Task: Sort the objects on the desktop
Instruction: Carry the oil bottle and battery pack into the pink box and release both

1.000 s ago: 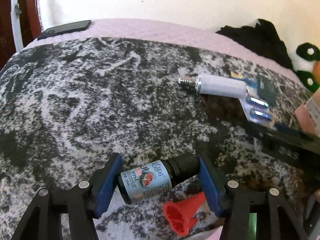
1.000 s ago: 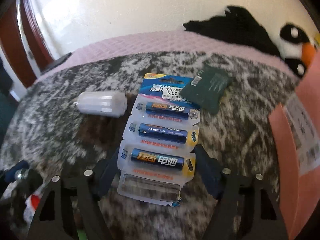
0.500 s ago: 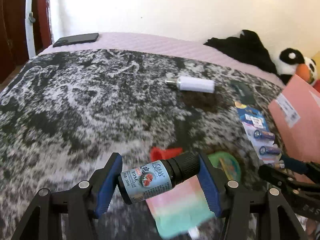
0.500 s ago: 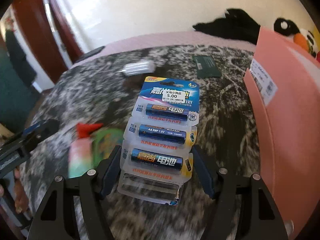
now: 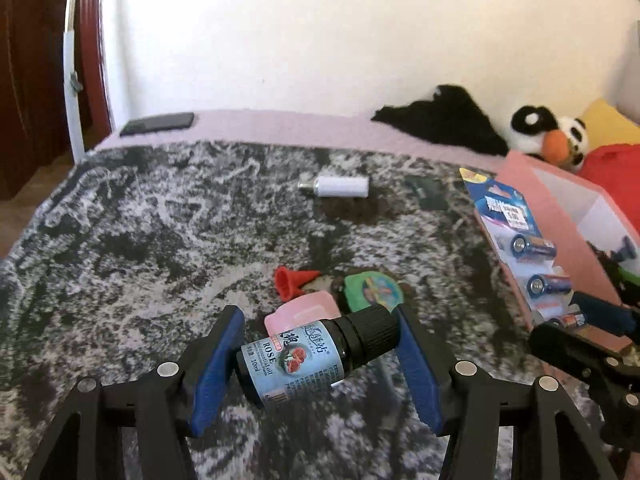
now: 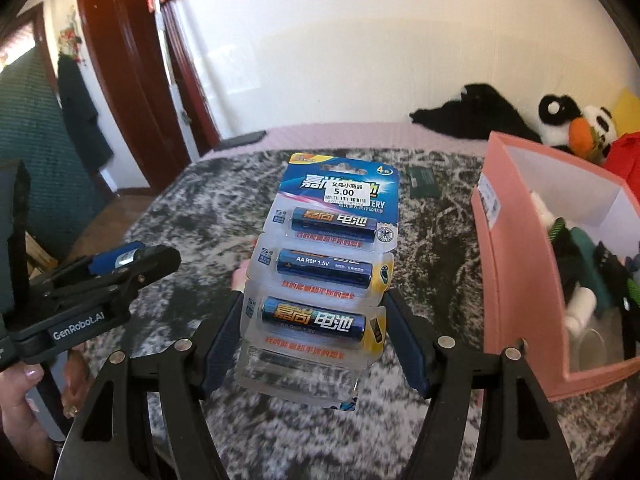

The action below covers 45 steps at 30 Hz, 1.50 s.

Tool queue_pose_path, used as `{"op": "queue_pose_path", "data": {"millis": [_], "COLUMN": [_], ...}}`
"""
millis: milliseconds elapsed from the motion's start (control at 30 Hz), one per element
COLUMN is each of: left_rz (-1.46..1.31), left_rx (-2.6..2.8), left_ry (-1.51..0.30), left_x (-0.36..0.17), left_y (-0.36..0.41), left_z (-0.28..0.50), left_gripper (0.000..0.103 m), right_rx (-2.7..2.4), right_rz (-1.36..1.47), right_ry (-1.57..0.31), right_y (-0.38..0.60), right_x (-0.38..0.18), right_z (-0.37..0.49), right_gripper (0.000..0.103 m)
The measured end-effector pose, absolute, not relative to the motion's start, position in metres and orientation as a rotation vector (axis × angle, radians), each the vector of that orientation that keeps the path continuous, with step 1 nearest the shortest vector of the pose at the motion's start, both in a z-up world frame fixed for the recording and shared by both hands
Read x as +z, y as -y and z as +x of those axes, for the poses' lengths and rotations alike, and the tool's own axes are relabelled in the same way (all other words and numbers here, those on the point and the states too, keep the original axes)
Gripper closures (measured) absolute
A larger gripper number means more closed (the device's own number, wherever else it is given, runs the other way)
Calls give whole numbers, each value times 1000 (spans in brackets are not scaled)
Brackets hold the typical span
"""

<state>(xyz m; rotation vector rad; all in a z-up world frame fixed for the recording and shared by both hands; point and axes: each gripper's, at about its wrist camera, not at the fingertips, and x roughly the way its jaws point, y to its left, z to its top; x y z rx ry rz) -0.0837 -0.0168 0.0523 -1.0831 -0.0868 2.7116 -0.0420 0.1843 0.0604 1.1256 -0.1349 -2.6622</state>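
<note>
Your left gripper (image 5: 318, 354) clamps a small rose oil bottle (image 5: 308, 354) above the mottled blanket (image 5: 160, 232), while your right gripper (image 6: 316, 340) pinches a battery pack (image 6: 326, 276) held just beside the pink box (image 6: 516, 264).

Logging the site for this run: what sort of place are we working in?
Probably a bedroom at home, not an office. The work surface looks like a bed: a grey patterned blanket over a pink quilted cover, with a plush penguin toy against the wall and a dark red wooden door nearby.
</note>
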Motion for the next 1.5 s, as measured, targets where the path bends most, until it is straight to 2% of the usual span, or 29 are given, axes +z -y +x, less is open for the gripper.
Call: {"op": "queue_pose_path", "data": {"millis": [500, 933, 1167, 1367, 1400, 1467, 1500], "left_rz": [-816, -608, -627, -702, -714, -732, -721], "left_rx": [2680, 2428, 2351, 2341, 2351, 2376, 2403], "left_ry": [-16, -147, -186, -189, -161, -107, -88], "left_x": [132, 189, 189, 168, 165, 159, 158], "left_y": [-43, -194, -274, -314, -314, -315, -312], "left_z": [13, 29, -12, -69, -79, -99, -105], "left_gripper": [39, 39, 39, 38, 36, 8, 4], "right_rx": [-2827, -3137, -3248, -3239, -3222, -3188, -3198], "right_rz": [868, 675, 663, 742, 757, 790, 830], "right_ry": [149, 227, 252, 280, 282, 272, 239], "right_y": [-229, -346, -427, -474, -478, -483, -484], "right_x": [142, 206, 214, 193, 188, 174, 167], "right_z": [90, 181, 156, 95, 78, 46, 30], "right_gripper": [31, 31, 31, 30, 28, 21, 14]}}
